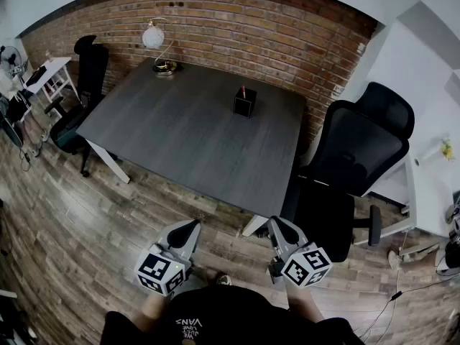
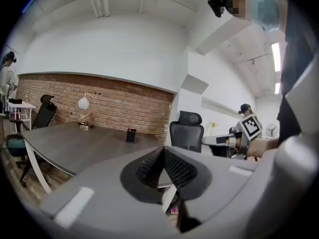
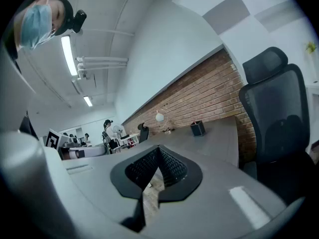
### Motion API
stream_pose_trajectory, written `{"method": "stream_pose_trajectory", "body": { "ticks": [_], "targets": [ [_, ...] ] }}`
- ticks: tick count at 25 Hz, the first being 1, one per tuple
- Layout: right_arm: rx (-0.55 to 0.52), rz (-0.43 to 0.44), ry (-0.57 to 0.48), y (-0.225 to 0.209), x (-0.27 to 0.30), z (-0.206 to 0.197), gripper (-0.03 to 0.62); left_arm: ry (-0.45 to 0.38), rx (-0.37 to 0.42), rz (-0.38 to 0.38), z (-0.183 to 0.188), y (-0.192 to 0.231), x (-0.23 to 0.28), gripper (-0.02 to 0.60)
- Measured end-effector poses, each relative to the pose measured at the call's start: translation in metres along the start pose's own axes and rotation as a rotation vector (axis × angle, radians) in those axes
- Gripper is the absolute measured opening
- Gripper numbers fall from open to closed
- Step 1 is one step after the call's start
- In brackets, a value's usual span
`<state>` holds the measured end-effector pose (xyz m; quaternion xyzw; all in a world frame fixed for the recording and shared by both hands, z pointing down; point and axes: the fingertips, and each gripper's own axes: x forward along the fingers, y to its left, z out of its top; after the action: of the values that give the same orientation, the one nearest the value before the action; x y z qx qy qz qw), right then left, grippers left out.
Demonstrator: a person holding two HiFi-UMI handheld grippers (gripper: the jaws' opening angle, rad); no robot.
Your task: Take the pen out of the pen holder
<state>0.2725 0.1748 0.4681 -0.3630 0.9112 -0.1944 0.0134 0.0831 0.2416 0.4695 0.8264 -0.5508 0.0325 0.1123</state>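
pen (image 1: 243,91) upright in black pen holder (image 1: 245,103); holder sits on the counter (image 1: 180,142), toward the brick wall (image 1: 237,27). lamp (image 1: 153,37) far left of holder, black chair (image 1: 359,146) right of it. left tool (image 1: 191,226) and right tool (image 1: 277,226) well short of holder, past the near counter edge, both with jaws closed together, nothing gripped
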Motion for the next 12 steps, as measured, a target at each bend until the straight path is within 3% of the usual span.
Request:
{"method": "stream_pose_trajectory", "body": {
  "ticks": [12],
  "targets": [
    [0.030,-0.010,-0.038,-0.003,0.014,0.001,0.002,-0.002,-0.027,-0.014,-0.006,0.018,0.011,0.052]
  ]
}}
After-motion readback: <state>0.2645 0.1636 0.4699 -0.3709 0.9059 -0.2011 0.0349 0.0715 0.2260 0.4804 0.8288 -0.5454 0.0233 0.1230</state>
